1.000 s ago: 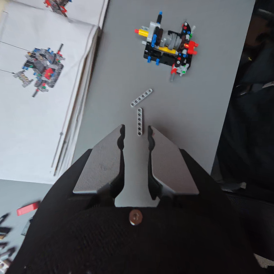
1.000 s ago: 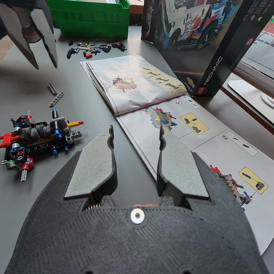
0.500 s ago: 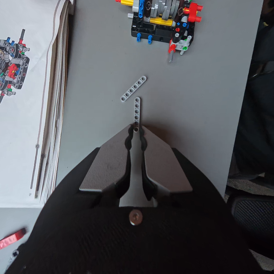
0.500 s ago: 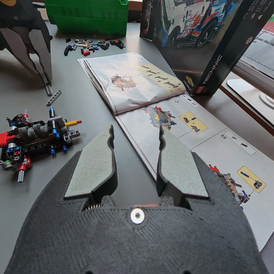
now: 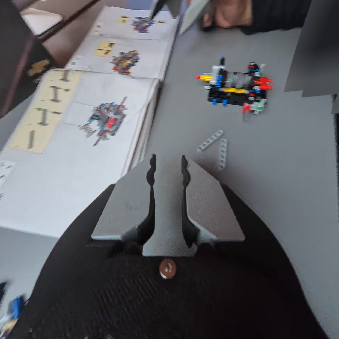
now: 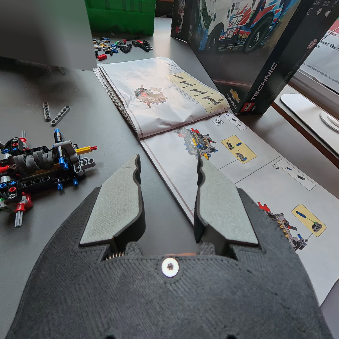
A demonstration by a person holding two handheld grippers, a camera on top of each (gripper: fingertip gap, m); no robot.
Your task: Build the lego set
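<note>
A partly built lego assembly (image 5: 238, 88) of black, grey, yellow, red and blue parts lies on the grey table; it also shows at the left of the right wrist view (image 6: 38, 168). Two light grey beams lie flat beside each other in front of it, one slanted (image 5: 210, 140) and one upright (image 5: 222, 153); the right wrist view shows them too (image 6: 60, 115) (image 6: 46, 111). My left gripper (image 5: 168, 157) is open and empty, raised, left of the beams. My right gripper (image 6: 167, 159) is open and empty over the edge of the instruction booklet (image 6: 165, 102).
The open booklet (image 5: 78, 128) covers the table's left side in the left wrist view. A lego box (image 6: 247, 51) stands behind it. A green bin (image 6: 121, 16) and several loose small parts (image 6: 117, 45) lie at the far end. A hand (image 5: 229, 14) shows at the top.
My left gripper had closed toward the end of the upright grey beam on the table; now it is open, lifted and drawn back to the left. The beam stays on the table. The right gripper barely moved.
</note>
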